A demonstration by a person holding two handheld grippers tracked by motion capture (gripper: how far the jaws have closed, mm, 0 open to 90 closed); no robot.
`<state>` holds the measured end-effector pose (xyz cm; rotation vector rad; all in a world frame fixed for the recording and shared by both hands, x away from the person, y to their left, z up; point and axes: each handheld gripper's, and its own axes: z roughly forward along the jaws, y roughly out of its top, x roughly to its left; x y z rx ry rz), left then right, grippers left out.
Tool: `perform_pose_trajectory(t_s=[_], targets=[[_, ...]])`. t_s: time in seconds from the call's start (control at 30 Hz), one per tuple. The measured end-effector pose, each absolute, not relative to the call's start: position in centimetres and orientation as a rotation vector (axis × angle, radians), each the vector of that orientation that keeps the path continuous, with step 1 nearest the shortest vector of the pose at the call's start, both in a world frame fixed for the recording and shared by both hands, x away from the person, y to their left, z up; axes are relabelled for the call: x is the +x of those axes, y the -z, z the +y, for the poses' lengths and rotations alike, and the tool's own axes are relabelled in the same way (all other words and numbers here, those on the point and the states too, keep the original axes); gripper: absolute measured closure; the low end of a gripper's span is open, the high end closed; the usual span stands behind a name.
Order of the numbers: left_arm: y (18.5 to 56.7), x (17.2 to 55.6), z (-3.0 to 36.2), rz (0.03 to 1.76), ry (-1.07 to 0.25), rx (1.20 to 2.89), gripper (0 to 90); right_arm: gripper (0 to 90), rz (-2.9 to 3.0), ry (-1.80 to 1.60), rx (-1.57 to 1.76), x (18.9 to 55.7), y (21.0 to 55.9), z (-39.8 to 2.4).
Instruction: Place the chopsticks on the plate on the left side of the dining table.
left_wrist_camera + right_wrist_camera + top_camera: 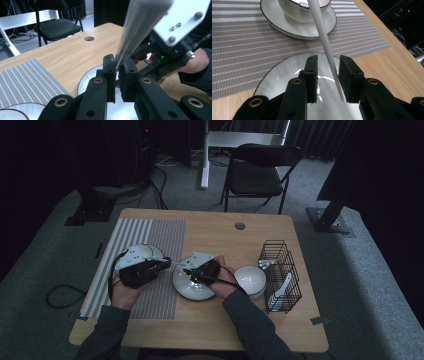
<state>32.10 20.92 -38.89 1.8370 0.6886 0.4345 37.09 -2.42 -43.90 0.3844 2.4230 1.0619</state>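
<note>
A thin white stick [322, 32] hangs over an empty white plate [192, 287] at the table's middle. My left gripper [167, 265] is shut on one end of the stick [140, 30], its jaws [117, 72] pinching it. My right gripper [188, 273] faces it from the right. The stick passes between the right gripper's [328, 62] jaws, close to the right pad [349, 75], with a gap on the left side, so the pads do not press it. Both grippers hover low above the plate [282, 75].
A striped placemat [155, 235] on the left carries a plate [150, 251] with a bowl [297, 10] on it. A white bowl [251, 280] and a black wire rack [280, 270] holding white utensils stand at the right. A folding chair [257, 172] stands beyond the table.
</note>
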Motion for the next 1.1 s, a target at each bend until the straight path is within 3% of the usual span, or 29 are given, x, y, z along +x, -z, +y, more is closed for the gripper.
perform_pose_trajectory(t_s=[0.47, 1.1], targets=[[39.5, 32.1, 23.3, 0.740, -0.407, 1.807, 84.6, 78.8, 2.421, -1.098, 0.337, 38.0, 45.7, -0.5], [39.1, 32.2, 23.4, 0.731, -0.394, 1.780, 84.6, 81.2, 2.431, -1.134, 0.264, 37.7, 46.0, -0.2]])
